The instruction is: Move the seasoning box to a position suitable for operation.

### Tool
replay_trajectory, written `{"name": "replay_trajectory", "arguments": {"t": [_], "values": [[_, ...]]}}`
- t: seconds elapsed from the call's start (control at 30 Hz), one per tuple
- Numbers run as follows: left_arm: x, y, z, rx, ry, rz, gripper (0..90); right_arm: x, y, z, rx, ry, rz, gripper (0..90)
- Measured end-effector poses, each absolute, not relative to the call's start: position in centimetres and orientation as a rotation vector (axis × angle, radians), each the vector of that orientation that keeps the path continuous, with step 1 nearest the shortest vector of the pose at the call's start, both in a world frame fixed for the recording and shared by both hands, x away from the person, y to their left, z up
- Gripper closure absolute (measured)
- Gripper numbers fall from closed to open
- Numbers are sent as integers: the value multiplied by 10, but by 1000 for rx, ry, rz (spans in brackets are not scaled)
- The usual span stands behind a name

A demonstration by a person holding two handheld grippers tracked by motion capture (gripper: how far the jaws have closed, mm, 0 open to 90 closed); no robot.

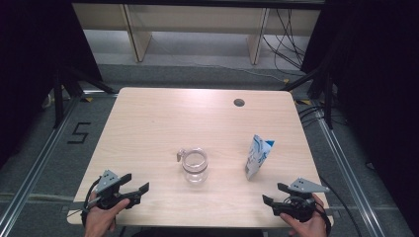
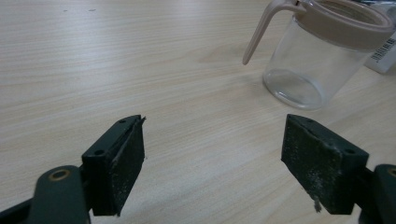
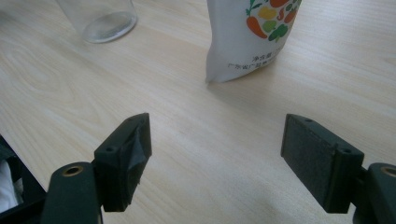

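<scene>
Landmark: the clear jar (image 1: 194, 166) with a beige collar and side handle, standing upright on the counter (image 1: 148, 128), a little toward the person from its middle.
Jar contents: empty; the bare glass bottom shows in the left gripper view (image 2: 312, 60).
Pouch: a white and blue pouch (image 1: 257, 157) stands upright to the right of the jar, apart from it; in the right gripper view its front carries printed vegetables (image 3: 250, 35).
Left gripper: the left gripper (image 1: 134, 188) sits near the counter's front edge, to the left of the jar and nearer the person, well apart from it; its jaws stand wide apart with only bare wood between them (image 2: 212, 161).
Right gripper: the right gripper (image 1: 274, 193) sits near the front edge, to the right of the jar and nearer the person than the pouch; its jaws also stand wide apart, nothing between them (image 3: 215, 156).
Hands: each gripper is held by a hand at the front edge.
Hole: a round cable hole (image 1: 239, 102) lies beyond the jar, toward the far right of the counter.
</scene>
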State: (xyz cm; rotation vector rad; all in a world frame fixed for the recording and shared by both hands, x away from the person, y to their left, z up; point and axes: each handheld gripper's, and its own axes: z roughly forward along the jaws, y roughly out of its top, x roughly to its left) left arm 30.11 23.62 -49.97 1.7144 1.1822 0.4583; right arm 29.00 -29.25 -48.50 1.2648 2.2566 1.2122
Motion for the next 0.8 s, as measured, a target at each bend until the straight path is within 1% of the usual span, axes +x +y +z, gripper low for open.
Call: {"name": "replay_trajectory", "arguments": {"t": [0.1, 0.2, 0.3, 0.37, 0.4, 0.5, 0.57, 0.73, 0.8], "values": [[303, 237, -499, 1727, 1183, 463, 239, 290, -293, -484, 1261, 2266, 1208, 257], [308, 238, -497, 1703, 1194, 466, 255, 292, -295, -485, 1230, 2264, 1212, 257], [312, 238, -495, 1702, 1189, 473, 296, 289, -293, -485, 1285, 2244, 1222, 257], [316, 238, -492, 1688, 1191, 482, 305, 290, -294, -485, 1274, 2244, 1224, 257], [318, 239, -490, 1674, 1195, 483, 326, 292, -296, -485, 1227, 2244, 1211, 257], [325, 240, -486, 1659, 1192, 489, 335, 290, -294, -485, 1280, 2244, 1222, 257], [331, 238, -484, 1659, 1186, 486, 363, 290, -293, -485, 1279, 2242, 1219, 257], [345, 229, -483, 1668, 1181, 489, 385, 292, -296, -485, 1248, 2245, 1208, 259], [351, 225, -483, 1684, 1175, 488, 417, 290, -294, -485, 1291, 2246, 1227, 259]]}}
